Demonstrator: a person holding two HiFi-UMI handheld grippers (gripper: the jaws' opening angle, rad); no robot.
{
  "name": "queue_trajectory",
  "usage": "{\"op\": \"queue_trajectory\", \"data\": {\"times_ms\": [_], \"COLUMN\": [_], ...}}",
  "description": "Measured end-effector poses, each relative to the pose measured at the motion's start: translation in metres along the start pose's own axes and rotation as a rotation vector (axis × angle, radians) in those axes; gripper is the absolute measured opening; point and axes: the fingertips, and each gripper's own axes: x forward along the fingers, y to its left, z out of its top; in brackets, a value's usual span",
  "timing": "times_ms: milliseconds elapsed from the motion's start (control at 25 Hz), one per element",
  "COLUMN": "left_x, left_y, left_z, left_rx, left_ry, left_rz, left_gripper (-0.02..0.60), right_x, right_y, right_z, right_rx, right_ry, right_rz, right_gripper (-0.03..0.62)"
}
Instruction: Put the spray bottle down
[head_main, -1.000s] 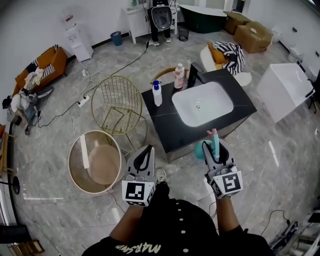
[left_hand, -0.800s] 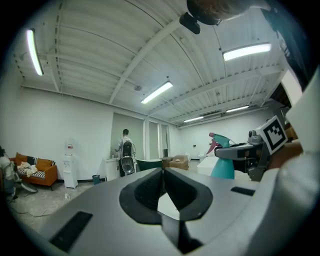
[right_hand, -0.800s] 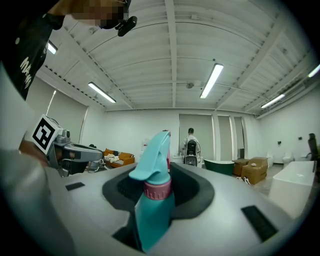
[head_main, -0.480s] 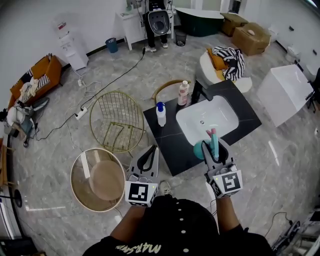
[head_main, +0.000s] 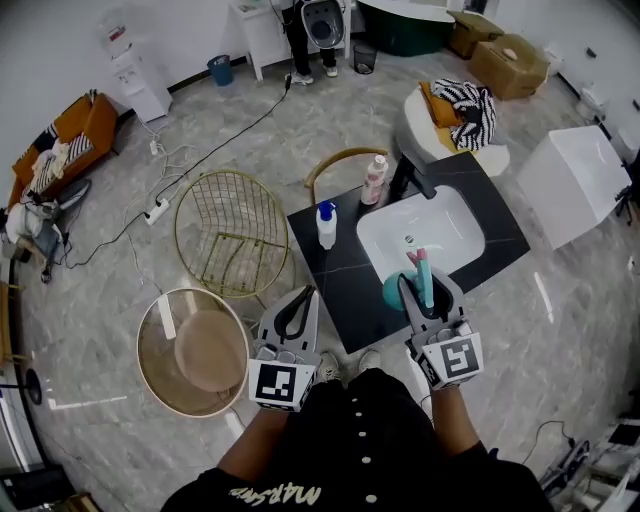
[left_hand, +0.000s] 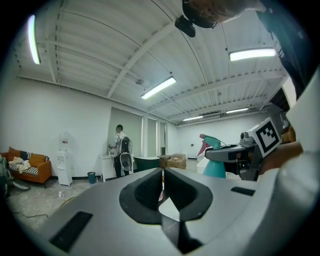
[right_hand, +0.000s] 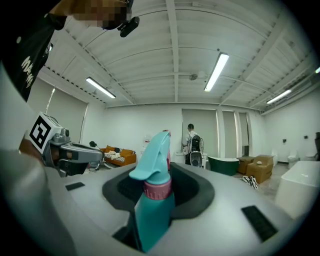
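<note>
My right gripper (head_main: 423, 284) is shut on a teal spray bottle (head_main: 396, 292) with a pink collar, gripping its neck; the bottle (right_hand: 152, 210) stands upright between the pads with its trigger head above them. It hangs over the front edge of a black counter (head_main: 335, 275) with a white sink (head_main: 440, 235). My left gripper (head_main: 303, 293) is held level beside it to the left, jaws together with nothing in them (left_hand: 163, 175). From the left gripper view the teal bottle (left_hand: 215, 150) shows off to the right.
On the counter stand a white spray bottle with a blue head (head_main: 326, 226), a pink bottle (head_main: 375, 180) and a black tap (head_main: 408, 178). A gold wire chair (head_main: 230, 235) and a round glass table (head_main: 195, 340) are to the left. A person (head_main: 310, 25) stands far off.
Both grippers have moved forward together toward the counter; the right one with the teal bottle now reaches over its front edge near the sink. Neither grip has changed.
</note>
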Motion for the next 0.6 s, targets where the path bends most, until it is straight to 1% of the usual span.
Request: {"op": "queue_trajectory", "data": {"times_ms": [80,200,360,520,600], "left_x": [0.004,0.005,0.009,0.007,0.004], "left_y": [0.001,-0.002,-0.01,-0.014,-0.016], "left_z": [-0.005,-0.006,-0.007,-0.028,-0.042], "left_rx": [-0.006,-0.022,-0.04,-0.062,-0.06], "left_ry": [0.011,0.024,0.04,0.092,0.127], "left_rz": [0.015,0.038,0.032,0.05,0.06], "left_gripper": [0.021,0.021,0.021,0.021,0.021], "right_x": [0.007,0.013,0.027,0.043,0.052], "right_y": [-0.003,-0.002,0.001,0.006,0.01], "right_z": [-0.005,-0.013,-0.027,-0.057,-0.075], "right_rx": [-0.012,0.005,0.014,0.019,0.034], "right_ry": [-0.004,0.016,0.024,0.047,0.068], "right_rz": [0.018,0.053,0.107,0.159,0.181], "right_gripper": [0.132,0.131,0.132,0.132,0.132]}}
